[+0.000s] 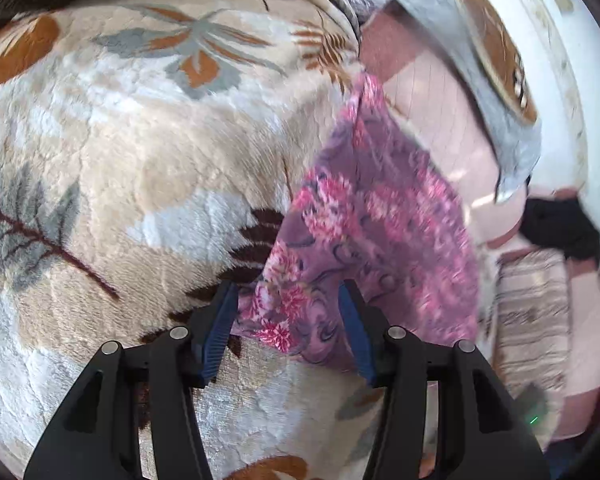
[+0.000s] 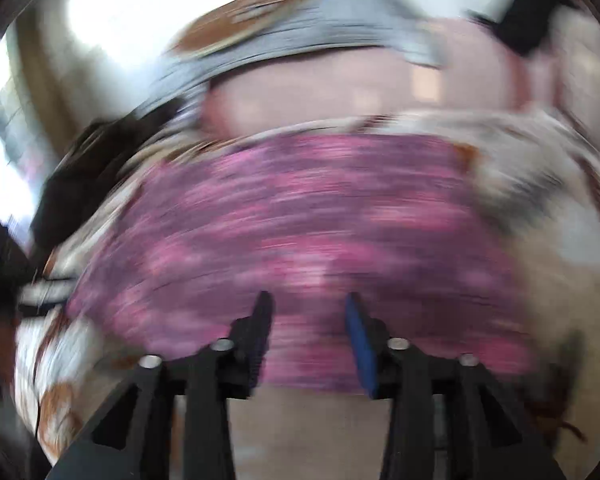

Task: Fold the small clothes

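Small garment (image 1: 364, 232): purple-mauve fabric, pink floral print with dark swirls. Lies spread on plush leaf-patterned blanket (image 1: 140, 152), near blanket's edge. In left wrist view: elongated, tapering to narrow far end, near edge wrinkled and slightly lifted. In right wrist view (image 2: 300, 232): broad band across frame, heavily motion-blurred, print detail unreadable.

Right hand-held gripper (image 2: 308, 300) gapes over pink garment (image 2: 300, 216) (heavily blurred).
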The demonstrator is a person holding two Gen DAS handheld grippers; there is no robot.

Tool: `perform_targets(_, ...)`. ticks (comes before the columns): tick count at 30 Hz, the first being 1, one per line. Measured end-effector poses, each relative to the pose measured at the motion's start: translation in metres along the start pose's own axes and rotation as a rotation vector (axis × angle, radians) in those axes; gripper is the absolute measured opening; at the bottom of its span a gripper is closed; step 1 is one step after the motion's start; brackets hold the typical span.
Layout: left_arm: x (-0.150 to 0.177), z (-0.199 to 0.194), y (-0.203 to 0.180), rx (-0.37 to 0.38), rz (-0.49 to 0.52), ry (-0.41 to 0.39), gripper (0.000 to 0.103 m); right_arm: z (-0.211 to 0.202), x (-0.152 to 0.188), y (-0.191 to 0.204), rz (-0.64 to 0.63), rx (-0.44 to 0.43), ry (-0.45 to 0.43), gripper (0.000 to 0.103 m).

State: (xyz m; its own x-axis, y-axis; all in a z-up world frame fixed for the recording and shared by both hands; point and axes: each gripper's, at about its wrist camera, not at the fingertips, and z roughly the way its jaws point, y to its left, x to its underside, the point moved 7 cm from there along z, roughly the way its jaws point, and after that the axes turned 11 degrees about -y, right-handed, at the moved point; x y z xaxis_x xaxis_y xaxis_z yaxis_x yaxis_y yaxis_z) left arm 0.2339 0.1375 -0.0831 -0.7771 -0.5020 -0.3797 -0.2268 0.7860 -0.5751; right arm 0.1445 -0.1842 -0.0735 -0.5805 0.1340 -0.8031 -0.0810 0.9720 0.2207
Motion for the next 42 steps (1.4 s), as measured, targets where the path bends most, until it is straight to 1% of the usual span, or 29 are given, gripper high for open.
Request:
perform_targets(2, -0.005, -0.004, 0.002, 0.008, -0.001, -0.007, 0.051, 0.014, 0.008, 0.046, -0.081, -0.075, 0.045, 0.054)
perform_targets(3, -0.009, -0.009, 0.004, 0.015, 0.002, -0.013, 0.051, 0.024, 0.014, 0.078, -0.151, -0.114, 0.078, 0.055)
perform_targets(5, -0.018, -0.014, 0.009, 0.017, 0.009, -0.02, 0.051, 0.037, 0.025, 0.124, -0.287, -0.146, 0.11, 0.062)
perform_targets(7, -0.027, -0.023, 0.018, 0.019, 0.015, -0.033, 0.051, 0.046, 0.034, 0.165, -0.427, -0.174, 0.116, 0.065)
perform_targets(8, -0.031, -0.027, 0.023, 0.016, 0.015, -0.041, 0.051, 0.048, 0.039, 0.181, -0.48, -0.178, 0.112, 0.073)
perform_targets(9, -0.034, -0.028, 0.026, 0.014, 0.014, -0.045, 0.051, 0.053, 0.043, 0.196, -0.535, -0.179, 0.114, 0.076)
perform_targets(12, -0.046, -0.036, 0.041, 0.009, -0.001, -0.059, 0.051, 0.067, 0.055, 0.234, -0.703, -0.164, 0.115, 0.076)
perform_targets(14, -0.051, -0.038, 0.047, 0.006, -0.007, -0.063, 0.051, 0.072, 0.054, 0.248, -0.78, -0.111, 0.055, 0.077)
perform_targets(17, -0.059, -0.038, 0.05, 0.004, -0.005, -0.053, 0.051, 0.087, 0.046, 0.255, -0.804, -0.056, 0.033, 0.073)
perform_targets(18, -0.063, -0.036, 0.047, 0.008, 0.003, -0.047, 0.051, 0.088, 0.043, 0.255, -0.809, -0.042, 0.009, 0.069)
perform_targets(19, -0.065, -0.035, 0.044, 0.011, 0.012, -0.041, 0.051, 0.09, 0.041, 0.255, -0.813, -0.038, -0.001, 0.044)
perform_targets(20, -0.069, -0.031, 0.038, 0.017, 0.028, -0.03, 0.051, 0.091, 0.04, 0.254, -0.816, -0.034, -0.003, 0.014)
perform_targets(21, -0.071, -0.027, 0.03, 0.03, 0.043, -0.017, 0.051, 0.09, 0.038, 0.248, -0.813, -0.012, -0.007, 0.013)
perform_targets(23, -0.075, -0.018, 0.015, 0.064, 0.064, 0.013, 0.052, 0.086, 0.03, 0.246, -0.758, -0.035, -0.039, 0.012)
perform_targets(24, -0.076, -0.008, 0.004, 0.094, 0.071, 0.039, 0.055, 0.084, 0.023, 0.242, -0.73, -0.033, -0.059, 0.012)
perform_targets(25, -0.077, -0.001, -0.005, 0.11, 0.07, 0.056, 0.062, 0.083, 0.016, 0.239, -0.697, -0.037, -0.081, 0.011)
perform_targets(26, -0.077, 0.01, -0.018, 0.132, 0.068, 0.081, 0.066, 0.076, 0.011, 0.234, -0.662, -0.046, -0.103, 0.011)
perform_targets(29, -0.083, 0.037, -0.048, 0.176, 0.069, 0.136, 0.066, 0.065, 0.001, 0.227, -0.611, -0.063, -0.138, 0.011)
perform_targets(30, -0.084, 0.05, -0.06, 0.177, 0.078, 0.159, 0.066, 0.062, 0.0, 0.226, -0.606, -0.069, -0.141, 0.011)
perform_targets(32, -0.082, 0.069, -0.074, 0.141, 0.11, 0.186, 0.066, 0.061, -0.003, 0.224, -0.595, -0.08, -0.144, 0.011)
perform_targets(35, -0.078, 0.091, -0.084, 0.076, 0.154, 0.222, 0.066, 0.057, -0.005, 0.222, -0.568, -0.1, -0.148, 0.011)
perform_targets(37, -0.076, 0.099, -0.087, 0.055, 0.167, 0.234, 0.065, 0.057, -0.006, 0.22, -0.559, -0.111, -0.149, 0.011)
perform_targets(38, -0.075, 0.1, -0.089, 0.041, 0.179, 0.225, 0.063, 0.057, -0.005, 0.22, -0.558, -0.117, -0.149, 0.011)
perform_targets(39, -0.076, 0.1, -0.09, 0.033, 0.189, 0.216, 0.059, 0.056, -0.005, 0.219, -0.553, -0.124, -0.149, 0.011)
perform_targets(41, -0.075, 0.099, -0.097, 0.04, 0.211, 0.204, 0.017, 0.055, -0.004, 0.217, -0.546, -0.132, -0.152, 0.01)
perform_targets(42, -0.075, 0.098, -0.101, 0.031, 0.225, 0.197, 0.01, 0.052, -0.004, 0.216, -0.538, -0.137, -0.156, 0.01)
